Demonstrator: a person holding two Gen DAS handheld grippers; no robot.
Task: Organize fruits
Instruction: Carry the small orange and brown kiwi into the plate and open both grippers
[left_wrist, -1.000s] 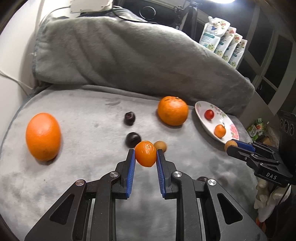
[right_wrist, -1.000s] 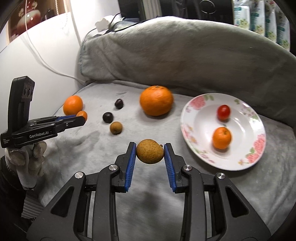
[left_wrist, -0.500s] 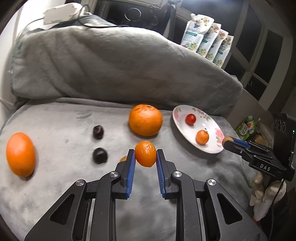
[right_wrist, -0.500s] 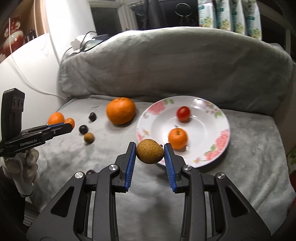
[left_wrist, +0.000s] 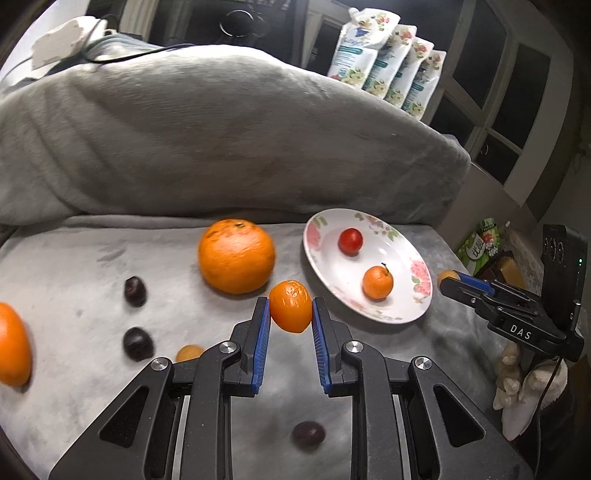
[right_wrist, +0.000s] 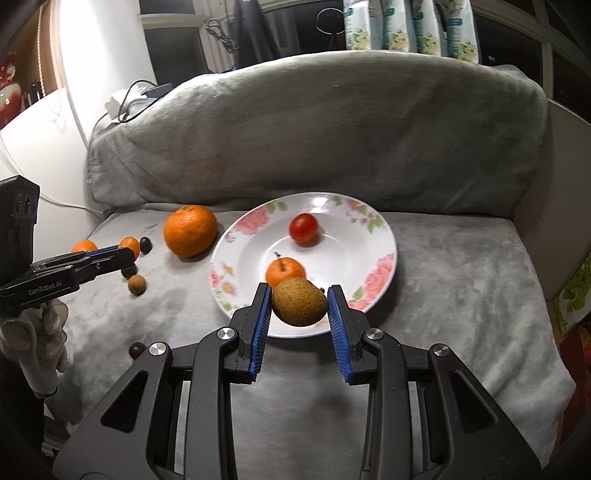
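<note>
My left gripper (left_wrist: 290, 312) is shut on a small orange kumquat (left_wrist: 290, 311), held above the grey blanket just left of the flowered plate (left_wrist: 402, 314). My right gripper (right_wrist: 299, 302) is shut on a brown speckled fruit (right_wrist: 299, 302) over the near rim of the same plate (right_wrist: 369, 221). On the plate lie a red cherry tomato (right_wrist: 303, 228) and a small tangerine (right_wrist: 284, 271). A large orange (left_wrist: 236, 255) rests left of the plate. The left gripper (right_wrist: 127, 254) also shows at the left of the right wrist view.
Loose on the blanket (left_wrist: 92, 266) lie several dark plums (left_wrist: 135, 291), a small brown fruit (left_wrist: 189, 352) and another orange (left_wrist: 13, 343) at far left. A grey covered backrest (right_wrist: 314, 129) rises behind. Pouches (left_wrist: 384, 62) stand behind it.
Both grippers have travelled toward the plate with their fruit still gripped. The plate has grown larger in both views and the right gripper's fruit now hangs over its near rim.
</note>
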